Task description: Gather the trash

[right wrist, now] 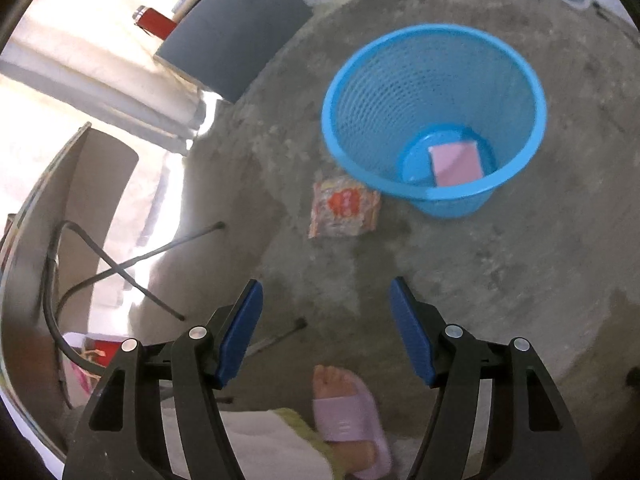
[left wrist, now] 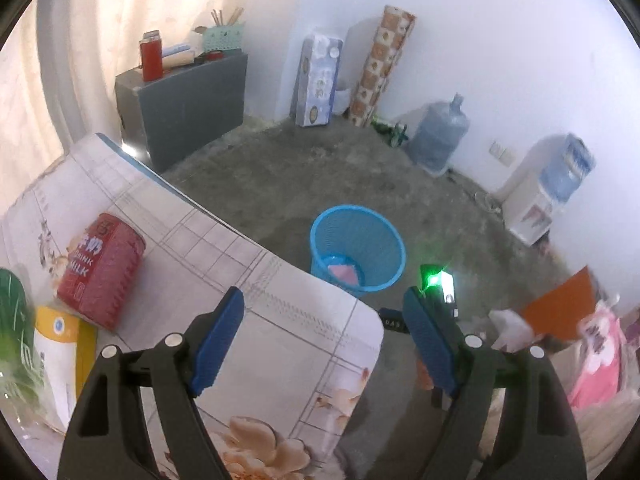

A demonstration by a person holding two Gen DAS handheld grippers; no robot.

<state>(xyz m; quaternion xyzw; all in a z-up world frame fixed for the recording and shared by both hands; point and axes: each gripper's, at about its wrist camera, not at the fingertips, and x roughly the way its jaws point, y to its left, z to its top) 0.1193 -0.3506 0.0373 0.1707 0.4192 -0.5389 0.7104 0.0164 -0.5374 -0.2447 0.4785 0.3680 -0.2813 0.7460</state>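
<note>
1. On the concrete floor [right wrist: 500, 280] stands a blue mesh wastebasket [right wrist: 434, 120], upright, with a pink flat packet [right wrist: 456, 162] lying on its bottom.
2. Just beside the wastebasket's base, on the floor, lies an orange-and-red snack wrapper [right wrist: 344, 208], flat and apart from both grippers.
3. Right gripper [right wrist: 326, 332] points down at the floor with its blue pads spread apart and nothing between them; the wrapper lies beyond its fingertips.
4. Below that gripper a foot in a lilac slipper [right wrist: 350, 420] rests on the floor.
5. Left gripper [left wrist: 324, 344] hangs over the corner of the worktop [left wrist: 280, 312], which carries a floral, grid-patterned cover; its jaws are wide apart and empty.
6. Resting on the worktop to the left are a red milk carton [left wrist: 100, 270] lying tilted, a yellow-and-white pack [left wrist: 60, 356] and something green [left wrist: 14, 332] at the edge, too blurred to tell.
7. From the left wrist view the wastebasket [left wrist: 358, 254] sits on the floor past the worktop's corner.
</note>
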